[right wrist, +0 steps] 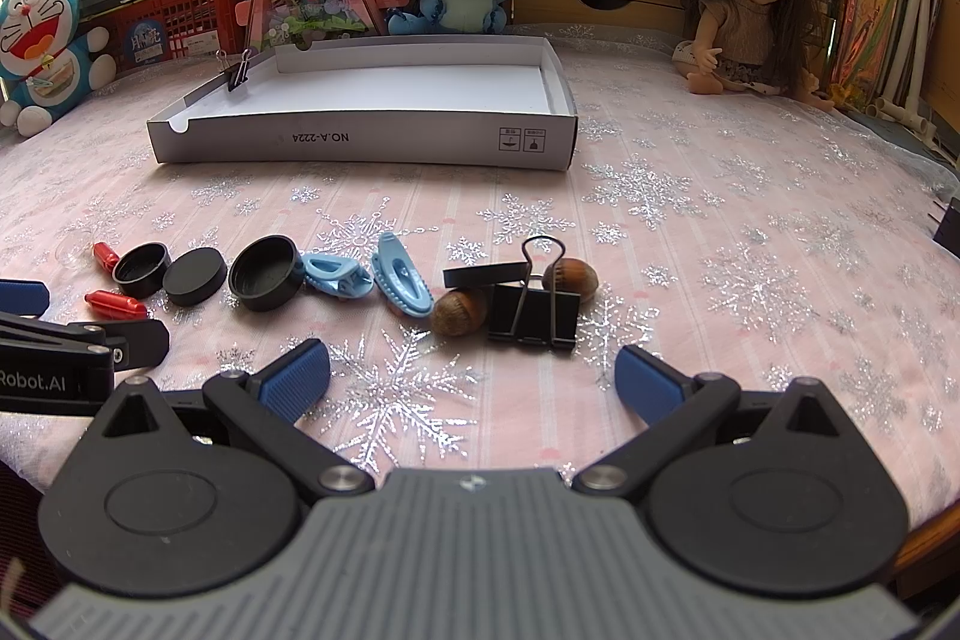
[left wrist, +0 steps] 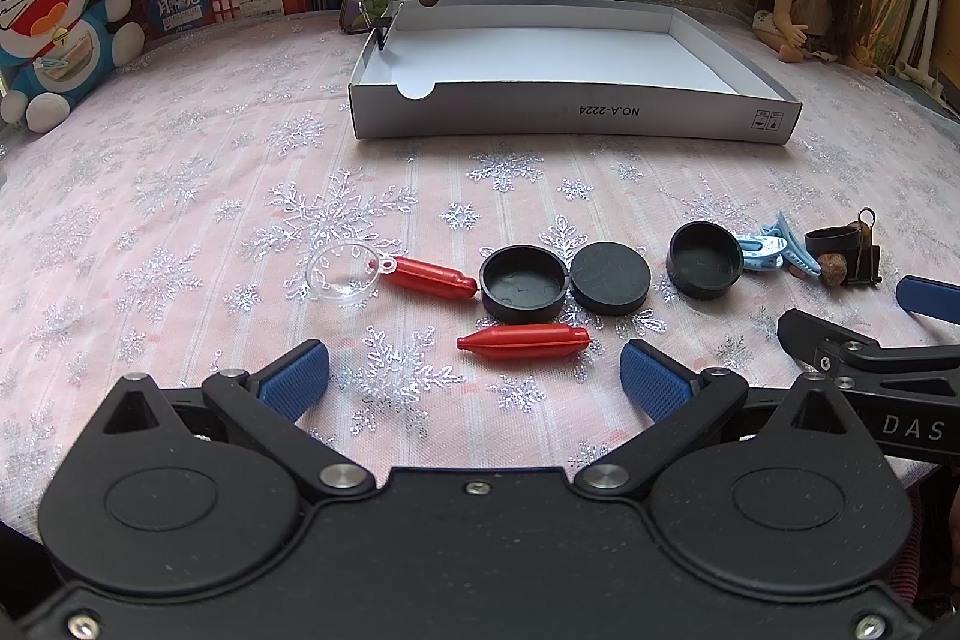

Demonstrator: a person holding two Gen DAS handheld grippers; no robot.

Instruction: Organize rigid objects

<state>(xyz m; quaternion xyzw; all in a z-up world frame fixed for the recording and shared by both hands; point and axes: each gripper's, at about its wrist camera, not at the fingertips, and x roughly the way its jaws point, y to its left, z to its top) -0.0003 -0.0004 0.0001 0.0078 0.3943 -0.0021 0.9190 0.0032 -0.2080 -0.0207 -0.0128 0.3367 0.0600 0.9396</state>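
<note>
- Progress, as I judge it: barely begun. The white cardboard tray at the far side of the worktop is bare inside; only a small binder clip is clamped on its left wall.
- Left to sort, all loose in a row on the snowflake cloth: two red capsules, a clear plastic lid, two upturned black caps, a flat black disc, two pale blue hair clips, two hazelnuts, a black band and a large black binder clip.
- Left gripper: fingers spread wide, holding nothing. The nearer red capsule lies just ahead of the gap, slightly right of centre, not touching either finger.
- Right gripper: fingers spread wide, empty. The large binder clip sits just beyond the gap with a hazelnut touching its left side; neither meets the fingers.
- The tray lies well beyond both grippers, behind the row.
</note>
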